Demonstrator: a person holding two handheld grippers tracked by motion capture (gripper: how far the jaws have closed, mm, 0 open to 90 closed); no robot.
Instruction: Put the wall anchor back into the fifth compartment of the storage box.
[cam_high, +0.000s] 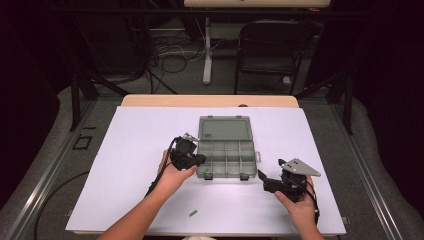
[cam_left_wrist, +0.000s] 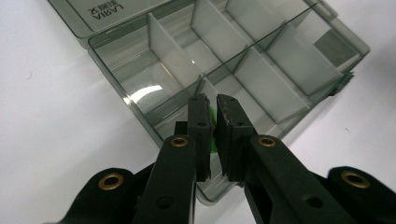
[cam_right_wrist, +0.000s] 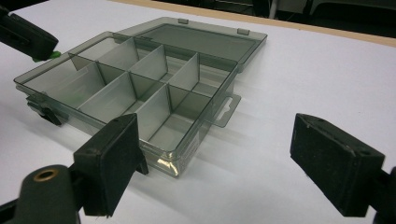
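Note:
A clear smoky organizer box (cam_high: 225, 144) lies open in the middle of the white table, its lid flat behind it and its divided compartments bare. My left gripper (cam_high: 202, 162) hovers at the box's near left corner. In the left gripper view this gripper (cam_left_wrist: 213, 105) is shut on a small green piece (cam_left_wrist: 213, 136) above the corner compartment (cam_left_wrist: 140, 84). The right gripper view catches that green piece (cam_right_wrist: 55, 55) at the far left corner of the box (cam_right_wrist: 140, 88). My right gripper (cam_high: 270, 170) is to the right of the box, and its jaws (cam_right_wrist: 215, 126) stand wide open with nothing between them.
A second small green piece (cam_high: 193, 213) lies on the white sheet (cam_high: 125, 165) near the front edge. Beyond the table's far wooden edge stand a dark chair (cam_high: 272, 50), a table leg and loose cables on the floor.

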